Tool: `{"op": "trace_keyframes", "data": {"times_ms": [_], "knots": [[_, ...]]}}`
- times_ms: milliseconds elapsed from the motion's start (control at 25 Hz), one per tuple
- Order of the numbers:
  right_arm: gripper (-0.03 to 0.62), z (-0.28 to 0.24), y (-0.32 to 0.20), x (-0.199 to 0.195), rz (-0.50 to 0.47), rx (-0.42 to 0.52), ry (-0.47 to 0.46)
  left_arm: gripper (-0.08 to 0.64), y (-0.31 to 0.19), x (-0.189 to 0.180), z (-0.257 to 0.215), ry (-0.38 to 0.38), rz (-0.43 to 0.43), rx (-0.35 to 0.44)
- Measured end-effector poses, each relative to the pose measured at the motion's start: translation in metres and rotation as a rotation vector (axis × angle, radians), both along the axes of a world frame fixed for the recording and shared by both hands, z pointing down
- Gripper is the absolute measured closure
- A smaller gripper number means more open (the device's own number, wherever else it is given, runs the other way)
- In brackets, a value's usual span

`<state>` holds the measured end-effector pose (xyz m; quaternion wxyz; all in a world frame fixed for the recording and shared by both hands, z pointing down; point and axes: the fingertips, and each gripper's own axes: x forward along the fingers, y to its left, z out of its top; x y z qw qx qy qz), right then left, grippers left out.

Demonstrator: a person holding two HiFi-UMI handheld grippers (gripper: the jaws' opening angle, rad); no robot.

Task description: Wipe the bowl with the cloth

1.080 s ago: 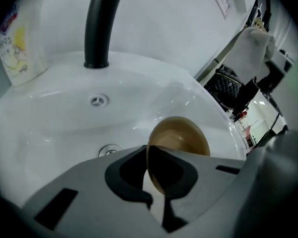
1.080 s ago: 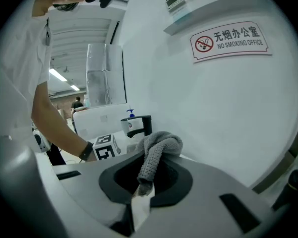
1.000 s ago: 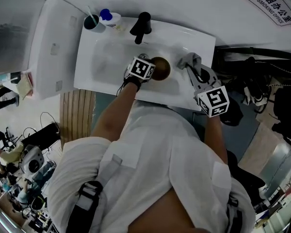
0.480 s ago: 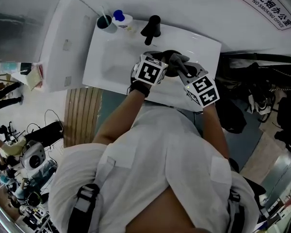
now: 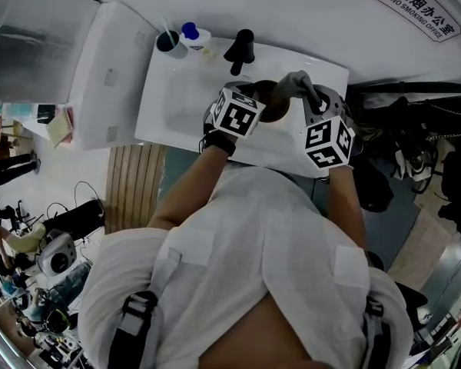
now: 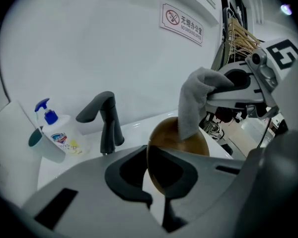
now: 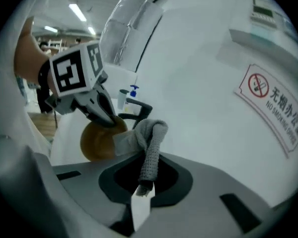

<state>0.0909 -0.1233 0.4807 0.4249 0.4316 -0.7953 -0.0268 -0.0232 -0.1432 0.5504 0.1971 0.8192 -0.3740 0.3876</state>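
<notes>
My left gripper point(image 5: 250, 108) is shut on the rim of a brown bowl point(image 5: 270, 101) and holds it tilted above the white sink point(image 5: 177, 102). In the left gripper view the bowl point(image 6: 181, 138) rises from between the closed jaws of that gripper point(image 6: 159, 200). A grey cloth point(image 5: 296, 83) hangs from my right gripper point(image 5: 311, 98), which is shut on it. The cloth point(image 6: 193, 103) droops over the bowl's upper edge. In the right gripper view the cloth point(image 7: 150, 143) stands up from the gripper point(image 7: 141, 195), with the bowl point(image 7: 99, 140) just behind.
A black faucet point(image 5: 240, 46) stands at the back of the sink. Beside it are a soap pump bottle point(image 5: 194, 35) and a dark cup point(image 5: 167, 41). A white fixture point(image 5: 100, 75) adjoins the sink's left side. A no-smoking sign point(image 5: 415, 6) hangs on the wall.
The left gripper has lifted the bowl up out of the basin. The right gripper brought the cloth in from the right to the bowl, then rolled with it.
</notes>
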Motion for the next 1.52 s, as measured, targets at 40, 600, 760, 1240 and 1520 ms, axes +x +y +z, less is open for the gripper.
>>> {"op": "trace_keyframes", "data": {"times_ms": [40, 600, 760, 1240, 1520], "knots": [[0.553, -0.004, -0.005, 0.004, 0.018, 0.047, 0.049, 0.541, 0.000, 0.002, 0.000, 0.003, 0.001, -0.003], [0.552, 0.004, 0.004, -0.039, -0.107, 0.008, 0.049, 0.541, -0.001, 0.003, -0.013, 0.099, -0.044, -0.028], [0.538, 0.013, 0.012, -0.057, -0.168, -0.055, 0.044, 0.540, -0.001, 0.004, -0.017, 0.107, -0.052, -0.027], [0.368, 0.004, 0.042, -0.079, -0.321, -0.196, -0.115, 0.541, -0.010, -0.004, -0.019, 0.175, -0.110, -0.033], [0.371, -0.047, 0.028, -0.072, -0.348, -0.090, -0.256, 0.541, -0.007, -0.006, -0.021, 0.146, -0.076, -0.012]]}}
